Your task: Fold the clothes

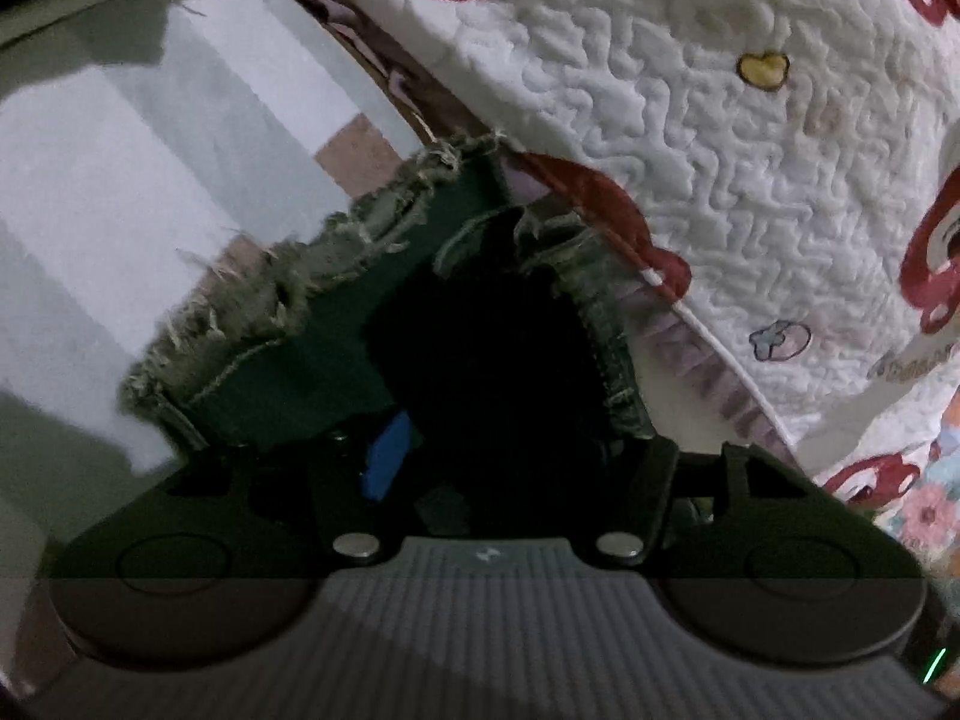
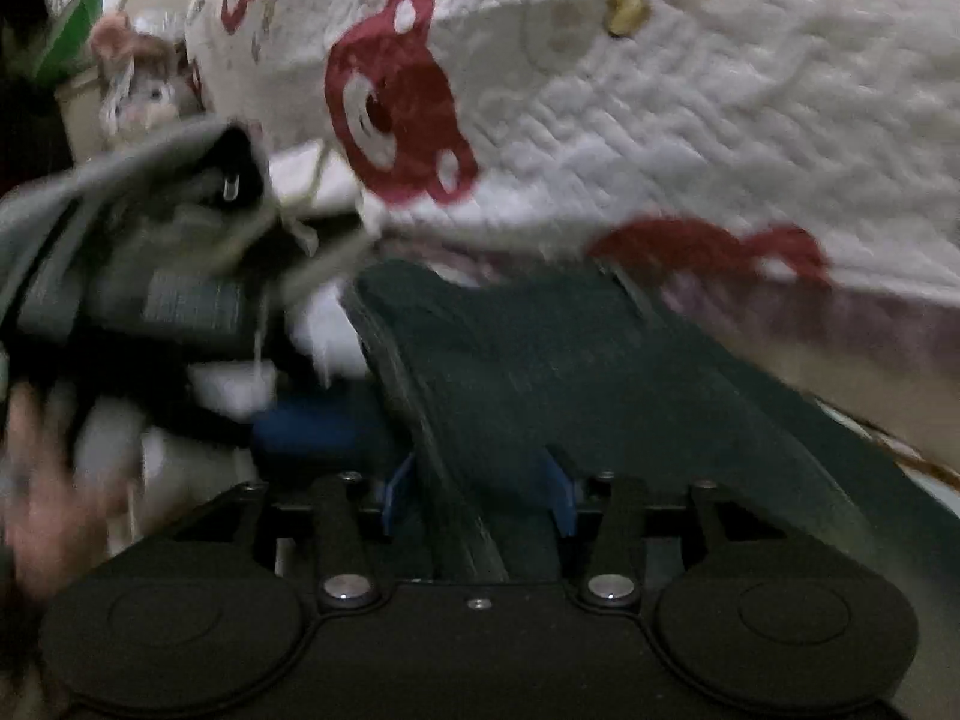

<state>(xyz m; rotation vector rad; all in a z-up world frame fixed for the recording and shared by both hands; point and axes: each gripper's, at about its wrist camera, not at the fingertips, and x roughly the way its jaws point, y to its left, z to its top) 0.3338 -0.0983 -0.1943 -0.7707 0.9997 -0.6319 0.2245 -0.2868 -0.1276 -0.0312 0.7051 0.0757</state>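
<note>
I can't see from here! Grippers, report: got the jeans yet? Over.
Left gripper shut on jeans at frayed hem. Right gripper shut on jeans, picture blurred. Jeans held off the quilt. Nothing blocking.

The right gripper (image 2: 477,498) sits low in the view, its blue fingers (image 2: 561,498) closed on a fold of dark denim garment (image 2: 540,360) that runs up and away between them. A stitched seam curves along the cloth's left edge. Behind it lies a white quilted bedspread (image 2: 690,96) printed with red bear faces (image 2: 390,96) and a small yellow motif (image 2: 624,6). At left, blurred, the other gripper (image 2: 192,300) holds a grey frayed part of the garment, with a hand (image 2: 42,510) below it. A stuffed toy (image 2: 141,84) sits at upper left.
</note>
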